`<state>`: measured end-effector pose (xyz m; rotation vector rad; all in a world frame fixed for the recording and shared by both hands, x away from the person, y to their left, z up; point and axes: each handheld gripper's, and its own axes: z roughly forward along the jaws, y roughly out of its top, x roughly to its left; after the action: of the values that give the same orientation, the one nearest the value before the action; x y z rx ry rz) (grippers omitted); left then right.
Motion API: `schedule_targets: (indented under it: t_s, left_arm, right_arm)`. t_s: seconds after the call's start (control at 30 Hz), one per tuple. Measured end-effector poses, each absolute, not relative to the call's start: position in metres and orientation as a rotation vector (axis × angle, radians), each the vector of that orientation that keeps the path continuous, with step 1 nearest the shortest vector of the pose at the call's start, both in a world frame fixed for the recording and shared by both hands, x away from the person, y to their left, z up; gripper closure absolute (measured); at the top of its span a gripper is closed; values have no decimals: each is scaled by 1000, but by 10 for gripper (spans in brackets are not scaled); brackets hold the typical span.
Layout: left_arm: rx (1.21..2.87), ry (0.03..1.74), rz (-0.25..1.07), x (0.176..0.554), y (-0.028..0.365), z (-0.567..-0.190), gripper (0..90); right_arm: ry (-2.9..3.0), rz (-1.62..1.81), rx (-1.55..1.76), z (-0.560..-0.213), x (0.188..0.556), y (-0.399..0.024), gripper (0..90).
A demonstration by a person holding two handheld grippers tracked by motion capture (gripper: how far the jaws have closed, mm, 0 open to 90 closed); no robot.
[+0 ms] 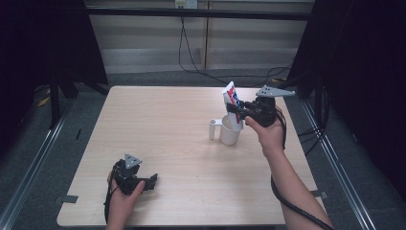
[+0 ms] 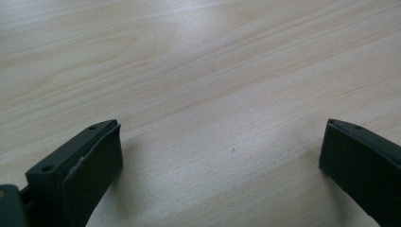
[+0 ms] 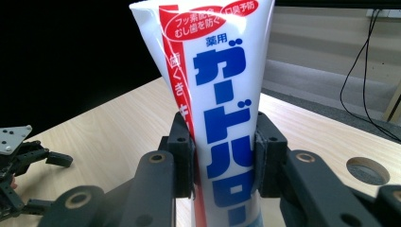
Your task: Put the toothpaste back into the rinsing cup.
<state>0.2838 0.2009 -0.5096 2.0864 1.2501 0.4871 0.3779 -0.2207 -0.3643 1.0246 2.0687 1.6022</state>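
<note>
Pale wood-grain table on a grey floor, dark curtains left and right, beige wall panels behind with black cables hanging down. Right gripper jaws are clamped on a white toothpaste tube, pads pressing both flat sides about mid-body; in the right gripper view the tube stands upright between the two black jaws, blue Japanese lettering down the front, red stripe along its left edge, wide crimped end up. Tube's lower end is down inside a white cup, or right at its mouth; can't tell how deep, gripper blocks it. Cup sits upright on the table's right half, toward the far edge, with a small white handle-like piece sticking out on its left side. Right hand wraps the gripper body from the near side, grey three-cornered plate on top, cable trailing along the forearm toward the bottom edge. Left gripper sits low at the near-left part of the table, well apart from cup and tube, jaws spread wide with nothing between; the left gripper view has the two black pads at either side over bare wood. Left hand holds it from below, grey plate up. In the right gripper view the left gripper appears far off at the left edge. Round hole in the tabletop at right in that view.
</note>
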Motion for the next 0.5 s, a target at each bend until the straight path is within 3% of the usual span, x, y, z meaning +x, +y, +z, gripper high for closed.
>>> schedule_targets:
  t_s: [0.5]
  left_arm:
    - [2087,1250,487,284,201,-510,0]
  right_arm:
    - [2039,1626,1052,-369,392,-217,665]
